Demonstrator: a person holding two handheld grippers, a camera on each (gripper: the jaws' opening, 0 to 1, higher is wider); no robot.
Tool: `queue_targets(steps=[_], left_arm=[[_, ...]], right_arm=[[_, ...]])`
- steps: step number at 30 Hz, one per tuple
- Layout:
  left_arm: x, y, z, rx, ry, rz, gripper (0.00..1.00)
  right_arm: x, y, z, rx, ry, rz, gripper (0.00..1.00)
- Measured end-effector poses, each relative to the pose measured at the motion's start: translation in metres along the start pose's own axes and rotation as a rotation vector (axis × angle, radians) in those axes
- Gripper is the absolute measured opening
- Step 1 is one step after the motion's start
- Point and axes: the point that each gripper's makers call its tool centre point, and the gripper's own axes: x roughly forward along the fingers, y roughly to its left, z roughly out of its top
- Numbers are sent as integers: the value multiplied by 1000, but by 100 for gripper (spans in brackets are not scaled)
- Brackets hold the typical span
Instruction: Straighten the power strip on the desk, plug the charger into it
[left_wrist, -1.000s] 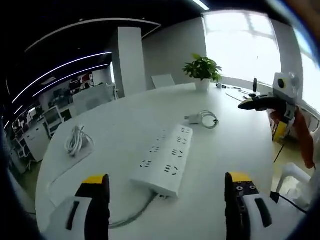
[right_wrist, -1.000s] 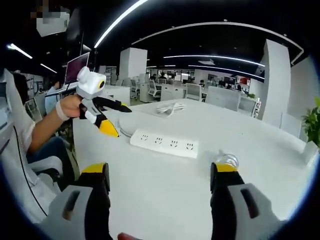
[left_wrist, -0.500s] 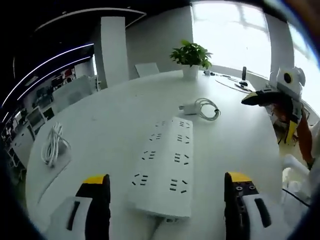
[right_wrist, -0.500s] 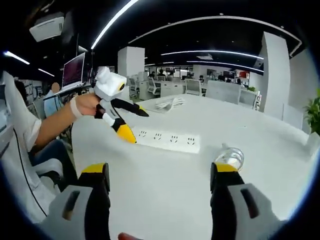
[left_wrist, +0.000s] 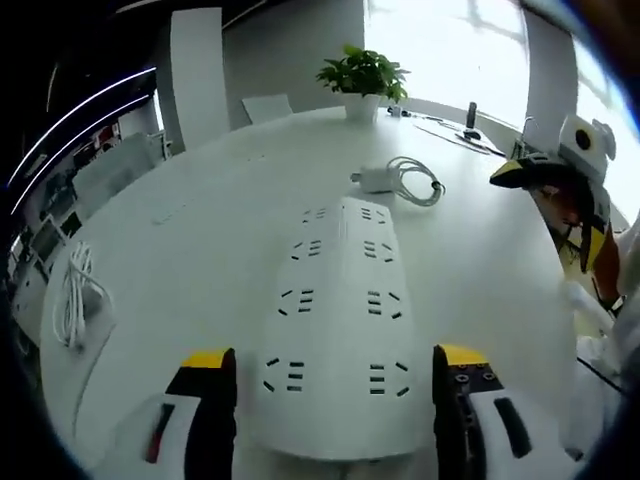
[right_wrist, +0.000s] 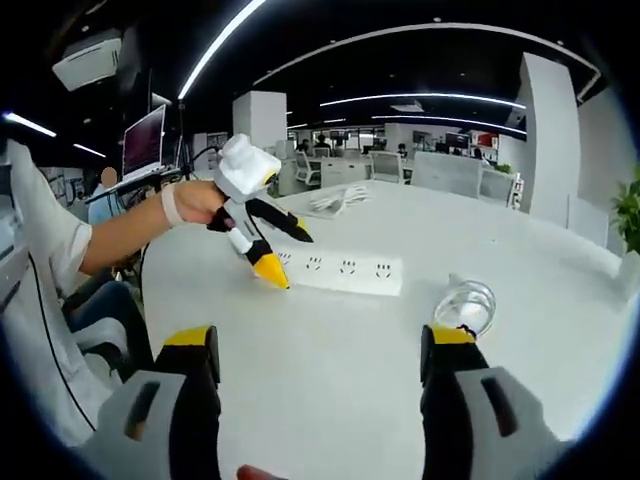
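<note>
1. The long white plastic power strip (left_wrist: 340, 330) lies flat on the round white tabletop (left_wrist: 200, 250), its near end between the wide-apart jaws of the left gripper (left_wrist: 335, 400); I cannot tell whether the yellow tips touch its sides
2. In the right gripper view the left gripper (right_wrist: 268, 245) slants down at the strip's end (right_wrist: 335, 275), one tip at the tabletop just beside it
3. The small white charger block with its coiled white cable (left_wrist: 395, 180) sits past the strip's far end, ahead of the left jaws and slightly to their right, apart from the strip
4. The right gripper (right_wrist: 320, 375) hovers with jaws wide and nothing between them; the charger's coil (right_wrist: 465, 305) lies just ahead of its right jaw
5. The step in hand looks like gripping the strip's end to square it up: close across the narrow width, keep the tips low on the sides, and turn it by sliding, not lifting
6. A second bundle of white cable (left_wrist: 75, 305) lies far off the left jaw; keep the swing away from it
</note>
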Motion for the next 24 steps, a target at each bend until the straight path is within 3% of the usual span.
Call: queue_targets(steps=[5, 13, 18, 24], left_arm=[[3, -1, -3, 0, 7, -10, 75], [3, -3, -4, 14, 21, -18, 75], [3, -3, -4, 11, 21, -10, 75], [2, -3, -5, 8, 7, -5, 75]], right_arm=[[0, -4, 0, -27, 17, -4, 82], [19, -27, 15, -302, 166, 35, 80], [41, -44, 34, -483, 236, 124, 78], [70, -48, 42, -637, 315, 246, 78]])
